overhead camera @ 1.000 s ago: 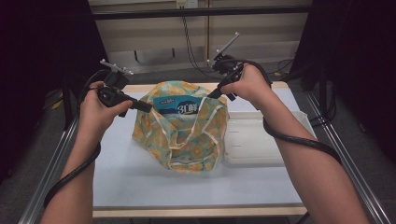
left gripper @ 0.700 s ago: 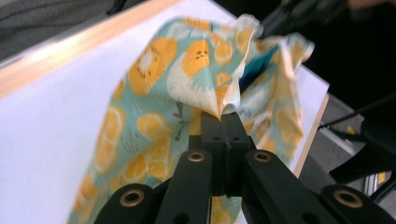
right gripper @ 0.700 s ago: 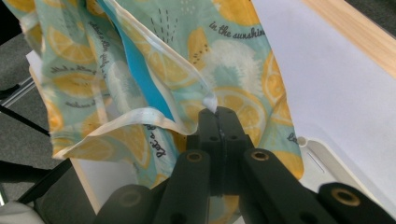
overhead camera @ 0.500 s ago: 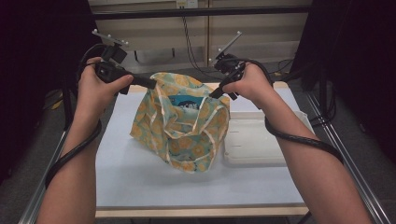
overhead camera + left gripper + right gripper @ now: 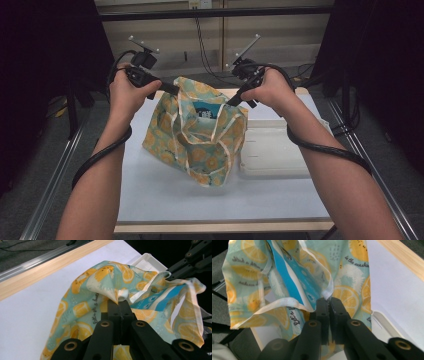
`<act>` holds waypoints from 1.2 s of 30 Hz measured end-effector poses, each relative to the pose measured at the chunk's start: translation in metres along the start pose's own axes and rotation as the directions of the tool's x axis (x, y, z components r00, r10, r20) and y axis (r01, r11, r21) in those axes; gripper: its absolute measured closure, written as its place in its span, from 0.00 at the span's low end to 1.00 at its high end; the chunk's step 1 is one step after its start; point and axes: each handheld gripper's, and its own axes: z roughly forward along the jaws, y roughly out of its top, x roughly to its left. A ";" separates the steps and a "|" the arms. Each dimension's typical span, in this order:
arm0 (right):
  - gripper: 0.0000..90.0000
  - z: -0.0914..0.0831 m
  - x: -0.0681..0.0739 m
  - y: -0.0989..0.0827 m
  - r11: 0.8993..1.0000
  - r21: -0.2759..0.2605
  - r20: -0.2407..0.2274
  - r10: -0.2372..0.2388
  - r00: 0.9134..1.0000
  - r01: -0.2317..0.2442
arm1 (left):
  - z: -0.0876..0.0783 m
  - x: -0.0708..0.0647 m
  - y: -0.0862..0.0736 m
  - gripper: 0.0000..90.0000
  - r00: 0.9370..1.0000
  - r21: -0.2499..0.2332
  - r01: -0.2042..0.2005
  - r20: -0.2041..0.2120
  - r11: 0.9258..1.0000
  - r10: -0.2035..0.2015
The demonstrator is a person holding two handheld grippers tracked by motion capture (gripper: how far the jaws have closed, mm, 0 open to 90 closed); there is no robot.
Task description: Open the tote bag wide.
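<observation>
Bag (image 5: 352, 272), right gripper view, upper right panel: script print read "in the sunshine", last letters cut by a fold.
Bag, right gripper view, left panel beside an orange slice: same script repeated, too creased to read.
Bag, right gripper view, lower fold near the jaws: upside-down script, opening "Let's", rest hidden.
Bag (image 5: 82, 305), left gripper view, along a fold above the jaws: sideways script read "Let's get a bath…", ending uncertain.
Blue packet (image 5: 206, 111) inside the bag, high view: white characters, too small to read.
Blue packet (image 5: 294, 277), right gripper view: pale marks only, nothing legible.
</observation>
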 end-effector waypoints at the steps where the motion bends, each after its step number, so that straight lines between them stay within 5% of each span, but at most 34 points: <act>1: 0.90 -0.001 0.000 0.000 1.000 -0.002 0.005 -0.004 1.000 0.004 | 0.004 -0.001 -0.002 1.00 0.999 -0.021 0.039 0.000 0.999 -0.039; 4: 0.83 -0.006 0.001 0.000 1.000 0.006 0.014 -0.014 1.000 0.014 | 0.008 0.004 -0.005 1.00 1.000 0.029 0.012 0.006 1.000 -0.012; 8: 0.74 -0.020 0.002 0.001 1.000 -0.005 0.027 -0.019 0.999 0.019 | 0.014 0.009 -0.012 1.00 0.999 0.052 0.042 0.016 0.998 -0.043; 19: 0.62 -0.030 0.017 0.002 0.997 -0.012 -0.006 -0.071 0.997 0.071 | 0.012 0.014 -0.019 1.00 0.998 0.056 0.055 0.011 0.997 -0.056; 23: 0.66 -0.014 0.022 0.004 0.994 0.027 -0.027 -0.106 0.994 0.106 | 0.011 0.015 -0.021 1.00 0.998 0.056 0.056 0.011 0.997 -0.057; 26: 0.86 -0.004 0.022 0.006 0.992 0.055 -0.012 -0.111 0.994 0.111 | 0.009 0.016 -0.023 1.00 0.998 0.055 0.055 0.012 0.997 -0.056; 32: 0.98 -0.015 0.021 0.011 0.996 0.043 -0.016 -0.082 0.997 0.082 | 0.008 0.018 -0.025 1.00 0.999 0.058 0.046 0.015 0.997 -0.047; 36: 1.00 -0.027 0.016 0.016 1.000 -0.014 -0.048 -0.026 0.998 0.026 | 0.009 0.017 -0.026 1.00 0.998 0.044 0.052 0.015 0.998 -0.053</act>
